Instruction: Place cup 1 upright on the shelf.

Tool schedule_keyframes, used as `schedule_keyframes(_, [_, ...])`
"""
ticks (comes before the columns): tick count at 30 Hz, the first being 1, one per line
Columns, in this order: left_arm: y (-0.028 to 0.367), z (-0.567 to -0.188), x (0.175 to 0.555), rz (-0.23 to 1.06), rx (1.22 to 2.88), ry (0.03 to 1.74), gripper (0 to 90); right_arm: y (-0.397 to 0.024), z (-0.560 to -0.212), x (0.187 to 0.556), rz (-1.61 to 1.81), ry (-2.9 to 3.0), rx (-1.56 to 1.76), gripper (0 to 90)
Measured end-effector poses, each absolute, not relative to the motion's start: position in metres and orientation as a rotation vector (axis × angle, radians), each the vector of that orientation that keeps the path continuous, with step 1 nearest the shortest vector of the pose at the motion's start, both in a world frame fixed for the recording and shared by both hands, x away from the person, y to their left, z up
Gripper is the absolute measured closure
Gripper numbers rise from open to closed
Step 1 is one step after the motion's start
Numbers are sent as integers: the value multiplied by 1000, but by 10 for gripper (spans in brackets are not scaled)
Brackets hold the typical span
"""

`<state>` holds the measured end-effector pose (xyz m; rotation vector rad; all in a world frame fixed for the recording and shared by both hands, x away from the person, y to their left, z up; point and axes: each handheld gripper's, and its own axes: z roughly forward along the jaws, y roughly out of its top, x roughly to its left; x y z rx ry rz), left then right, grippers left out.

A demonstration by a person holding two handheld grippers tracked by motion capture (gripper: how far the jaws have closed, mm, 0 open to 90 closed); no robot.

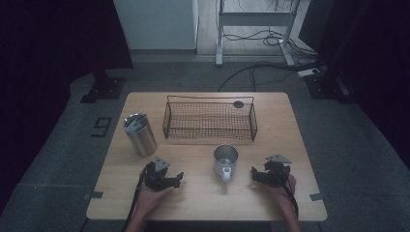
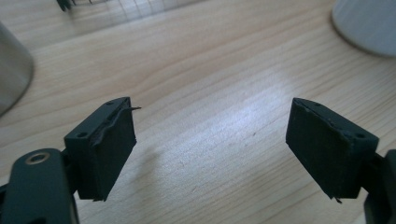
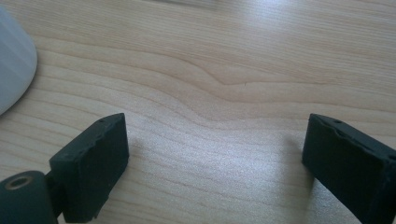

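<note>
From the high view: left gripper (image 1: 179, 178) and right gripper (image 1: 255, 175) resting low on the wooden desk (image 1: 290, 125), jaws of both open and empty, aimed inward at the mug (image 1: 226, 162); mug upright between them, near the front edge, handle turned toward the person; behind it a wire basket (image 1: 210, 121), off to the left a tall lidded tumbler (image 1: 140, 134). Likely trouble: smooth round steel slipping or spinning under a pinch on the wall; tipping or sliding if pushed from one side alone; snagging on the basket's rim if carried over too low.

From the left gripper view: flat black rubbery pads set wide apart, pale wood grain bare between them; a strip peeling off the left-hand pad, probably weakening the hold there; pale curved wall of the mug blurred at upper right, dull metal of the tumbler at the left edge, thin dark mesh at the top.

From the right gripper view: jaws well apart, nothing between; mug's rounded wall at the left edge, clear of the nearer jaw; desk faintly glossy, so little friction against a nudge.
</note>
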<state>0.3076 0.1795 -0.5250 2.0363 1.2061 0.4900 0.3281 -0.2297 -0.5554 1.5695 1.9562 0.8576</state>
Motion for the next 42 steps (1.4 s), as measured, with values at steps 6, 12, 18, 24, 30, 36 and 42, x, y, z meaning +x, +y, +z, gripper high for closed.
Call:
schedule_keyframes(6, [194, -506, 305, 501, 1961, 1211, 156, -230, -555, 328, 857, 1952, 1567, 82])
schedule_keyframes(12, [202, -491, 303, 505, 1950, 1209, 163, -230, -555, 328, 860, 1953, 1568, 83])
schedule_keyframes(18, [206, -483, 303, 530, 1945, 1209, 155, -230, -555, 328, 861, 1955, 1566, 83])
schedule_keyframes(24, [212, -480, 303, 537, 1926, 1220, 152, -230, -555, 328, 861, 1955, 1566, 84])
schedule_keyframes(30, [220, -472, 304, 563, 1910, 1229, 148, -230, -555, 328, 861, 1955, 1566, 84])
schedule_keyframes(36, [226, -465, 304, 579, 1899, 1238, 148, -230, -555, 328, 861, 1955, 1566, 84])
schedule_keyframes(42, [235, -460, 305, 591, 1877, 1264, 147, -230, -555, 328, 861, 1955, 1566, 83])
